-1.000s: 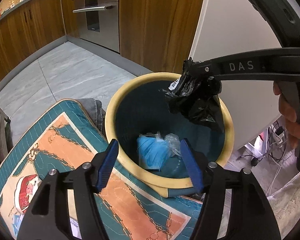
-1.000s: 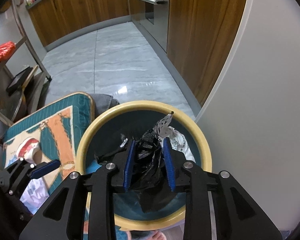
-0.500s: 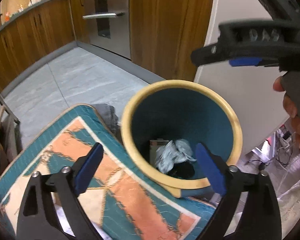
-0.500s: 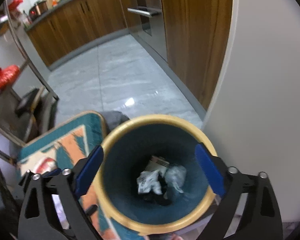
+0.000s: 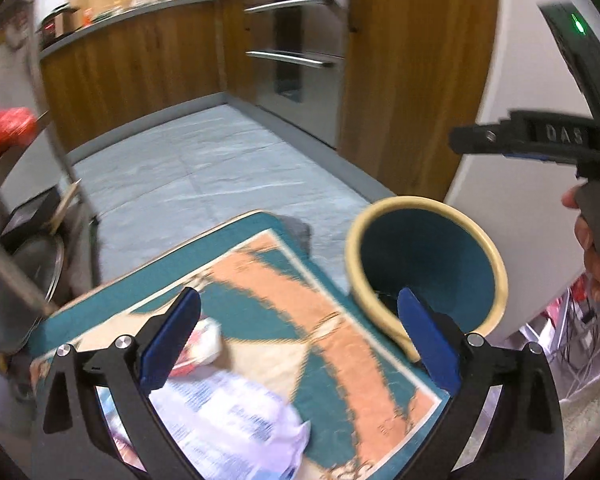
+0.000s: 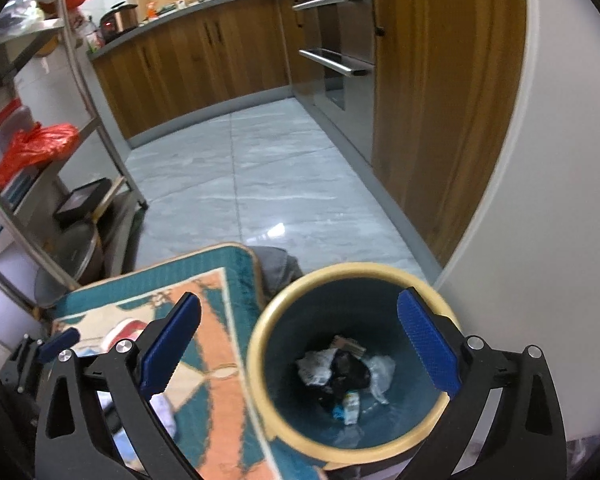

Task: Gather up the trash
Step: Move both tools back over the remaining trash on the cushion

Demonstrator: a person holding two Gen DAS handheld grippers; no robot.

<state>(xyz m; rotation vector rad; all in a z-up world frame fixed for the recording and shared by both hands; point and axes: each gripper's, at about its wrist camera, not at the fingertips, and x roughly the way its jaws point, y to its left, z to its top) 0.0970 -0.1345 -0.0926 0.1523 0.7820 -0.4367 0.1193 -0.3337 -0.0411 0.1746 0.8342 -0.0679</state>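
Left gripper [image 5: 296,340] jaws opening wide, empty, above mat [image 5: 320,320] with white wrapper [image 5: 236,420]. Right gripper [image 6: 300,344] opening wide, empty, over bin [image 6: 260,344] holding trash [image 6: 344,372].

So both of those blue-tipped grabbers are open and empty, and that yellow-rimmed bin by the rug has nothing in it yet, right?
Not quite: the bin already holds trash, crumpled white wrappers and a black bag at its bottom, as the right wrist view shows. The rest stands: the left gripper and right gripper are both open and empty.
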